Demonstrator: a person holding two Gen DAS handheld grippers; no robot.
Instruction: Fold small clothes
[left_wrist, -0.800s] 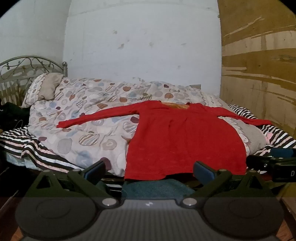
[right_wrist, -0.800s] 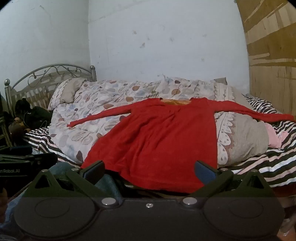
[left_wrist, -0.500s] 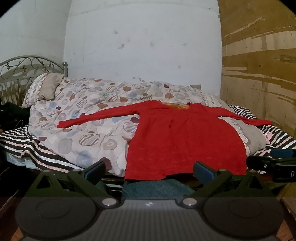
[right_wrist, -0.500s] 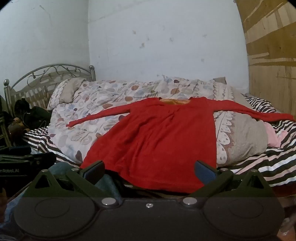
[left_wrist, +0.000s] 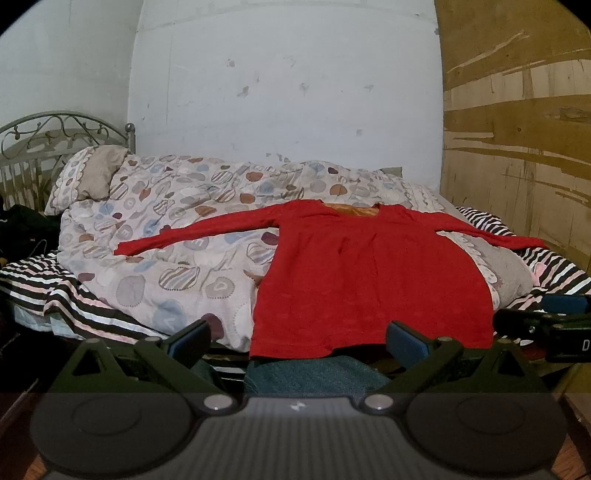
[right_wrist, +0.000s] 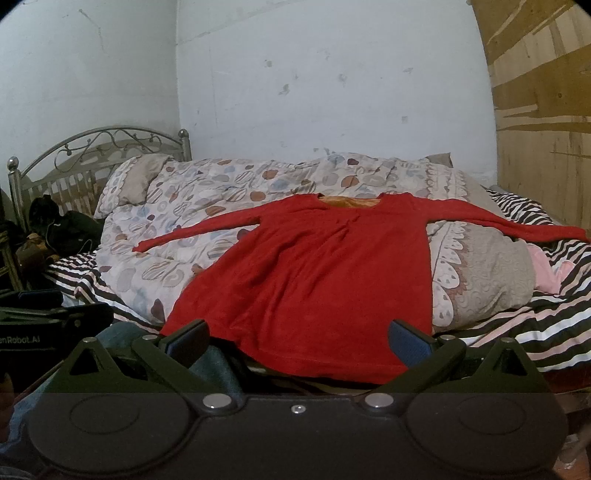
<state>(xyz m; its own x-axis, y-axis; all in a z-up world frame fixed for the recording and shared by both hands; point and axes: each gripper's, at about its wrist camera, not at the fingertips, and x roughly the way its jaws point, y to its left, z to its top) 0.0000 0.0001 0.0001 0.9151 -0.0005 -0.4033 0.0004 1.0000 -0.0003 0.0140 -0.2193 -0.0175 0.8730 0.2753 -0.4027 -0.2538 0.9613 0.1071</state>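
A red top (left_wrist: 369, 273) lies spread flat on the bed (left_wrist: 155, 273), just beyond both grippers' wide, empty jaws.

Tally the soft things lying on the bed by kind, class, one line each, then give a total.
Red long-sleeved top: 1
Patterned quilt: 1
Pillow: 1
Striped sheet: 1
Total: 4

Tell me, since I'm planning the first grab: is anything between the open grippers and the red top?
Nothing visible. The red top lies spread flat on the quilt, hem nearest, clear ahead of the left gripper and right gripper, both open and empty.
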